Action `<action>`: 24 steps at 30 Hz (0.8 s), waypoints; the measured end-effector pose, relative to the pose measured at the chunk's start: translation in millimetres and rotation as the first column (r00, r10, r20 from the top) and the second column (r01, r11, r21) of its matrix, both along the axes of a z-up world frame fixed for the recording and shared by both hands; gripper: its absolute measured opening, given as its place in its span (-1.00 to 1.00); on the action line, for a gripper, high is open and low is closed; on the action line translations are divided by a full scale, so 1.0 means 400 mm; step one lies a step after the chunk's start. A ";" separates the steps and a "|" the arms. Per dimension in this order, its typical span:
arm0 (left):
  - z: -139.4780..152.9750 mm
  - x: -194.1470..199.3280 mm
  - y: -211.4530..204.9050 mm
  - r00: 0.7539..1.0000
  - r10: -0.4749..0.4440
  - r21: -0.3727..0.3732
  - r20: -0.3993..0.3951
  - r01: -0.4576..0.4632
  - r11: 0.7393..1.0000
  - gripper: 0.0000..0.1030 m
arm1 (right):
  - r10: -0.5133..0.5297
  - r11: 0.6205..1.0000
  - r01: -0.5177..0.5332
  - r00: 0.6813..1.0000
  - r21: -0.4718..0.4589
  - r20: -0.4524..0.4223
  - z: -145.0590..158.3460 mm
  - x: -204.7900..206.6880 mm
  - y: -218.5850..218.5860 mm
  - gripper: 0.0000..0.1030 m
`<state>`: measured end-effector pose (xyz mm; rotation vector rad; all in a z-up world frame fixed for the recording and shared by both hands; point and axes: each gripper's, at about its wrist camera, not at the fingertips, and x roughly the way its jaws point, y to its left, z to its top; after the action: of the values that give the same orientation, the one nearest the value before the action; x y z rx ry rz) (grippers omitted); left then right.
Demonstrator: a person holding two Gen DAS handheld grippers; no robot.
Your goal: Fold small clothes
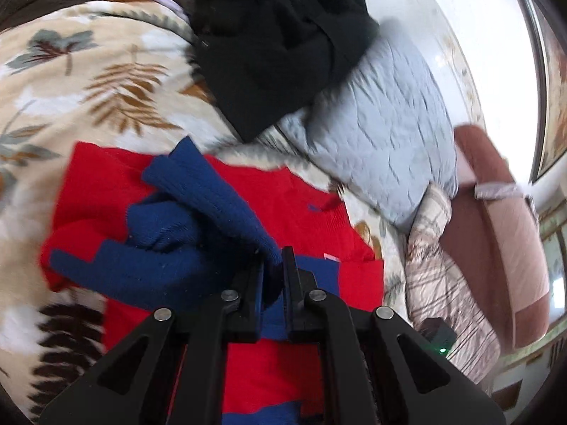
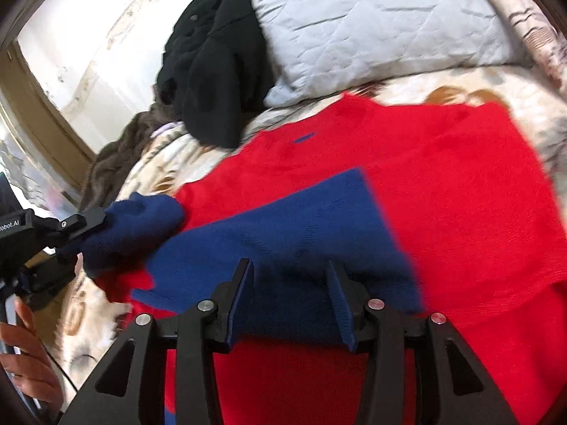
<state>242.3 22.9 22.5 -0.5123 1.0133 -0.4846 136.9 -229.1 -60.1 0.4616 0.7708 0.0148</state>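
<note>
A small red sweater (image 2: 443,184) with blue parts lies spread on the floral bedcover (image 1: 53,81); it also shows in the left wrist view (image 1: 283,205). My left gripper (image 1: 273,269) is shut on the sweater's blue sleeve (image 1: 198,212), bunched and lifted over the red body. In the right wrist view the left gripper (image 2: 95,226) holds that blue sleeve end (image 2: 138,226) at the left. My right gripper (image 2: 290,283) is open, jaws apart and empty, just above the blue panel (image 2: 283,233).
A black garment (image 1: 283,35) is heaped at the head of the bed, also in the right wrist view (image 2: 212,63). A pale blue quilted pillow (image 2: 372,17) and a plaid pillow (image 1: 443,283) lie beside it. A brown blanket (image 2: 117,156) lies at the left.
</note>
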 end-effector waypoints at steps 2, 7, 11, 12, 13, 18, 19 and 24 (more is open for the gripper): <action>-0.014 -0.005 -0.051 1.000 -0.028 0.027 -0.013 0.028 0.999 -0.88 | -0.007 1.000 0.007 1.000 -0.006 -0.017 -0.016 -0.011 -0.029 -0.12; -0.080 -0.018 -0.178 0.992 -0.104 0.137 -0.072 0.113 0.984 -0.87 | 0.002 0.993 -0.006 1.000 0.121 0.028 -0.046 -0.030 -0.073 -0.11; -0.142 -0.024 -0.223 0.986 -0.111 0.216 -0.128 0.136 0.967 -0.81 | 0.001 0.987 -0.009 0.999 0.162 0.046 -0.053 -0.038 -0.085 -0.10; -0.148 -0.027 -0.221 0.986 -0.107 0.211 -0.130 0.133 0.968 -0.78 | 0.001 0.986 -0.009 0.999 0.169 0.047 -0.053 -0.036 -0.085 -0.10; -0.146 -0.030 -0.213 0.987 -0.104 0.193 -0.126 0.127 0.973 -0.77 | 0.001 0.984 -0.010 0.999 0.180 0.051 -0.054 -0.038 -0.088 -0.10; -0.108 -0.046 -0.138 0.982 -0.099 0.058 -0.161 0.110 0.992 -0.42 | -0.003 0.973 -0.010 0.999 0.231 0.054 -0.053 -0.037 -0.101 -0.11; -0.095 -0.057 -0.111 0.983 -0.101 0.035 -0.154 0.107 0.994 -0.26 | -0.001 0.972 -0.009 0.999 0.233 0.046 -0.048 -0.038 -0.103 -0.11; -0.085 -0.108 0.013 0.990 -0.080 0.010 -0.118 0.082 0.997 0.13 | -0.095 0.939 0.057 0.991 0.339 0.096 -0.013 -0.076 -0.131 -0.04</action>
<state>199.3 28.1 -11.5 -0.4923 1.1535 -0.5231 106.4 -281.6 -65.1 0.8096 0.6416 0.1006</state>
